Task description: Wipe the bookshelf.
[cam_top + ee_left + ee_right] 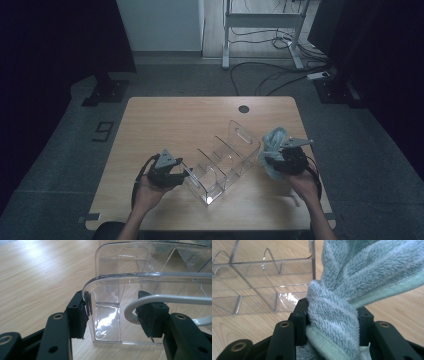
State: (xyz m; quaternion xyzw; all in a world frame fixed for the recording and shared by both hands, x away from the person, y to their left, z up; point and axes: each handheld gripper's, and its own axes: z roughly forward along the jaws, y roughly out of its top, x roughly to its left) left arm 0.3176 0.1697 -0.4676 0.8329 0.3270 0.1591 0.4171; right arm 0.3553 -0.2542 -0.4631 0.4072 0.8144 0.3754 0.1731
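Wooden table (165,120), light grain, in a dim room with cables on the floor behind.

Left gripper (172,172): jaws clamped across the near end wall of a clear acrylic organizer (222,160), one pad outside, one inside. Organizer: rigid, slick, likely brittle; long axis runs diagonally from near left to far right, handle-slot end farthest. Best held by a wall edge.

Right gripper (277,162): jaws closed on a bunched pale blue-green towel (274,140), held just beside the organizer's far right end. Towel: soft, light, floppy; grip the bunch.
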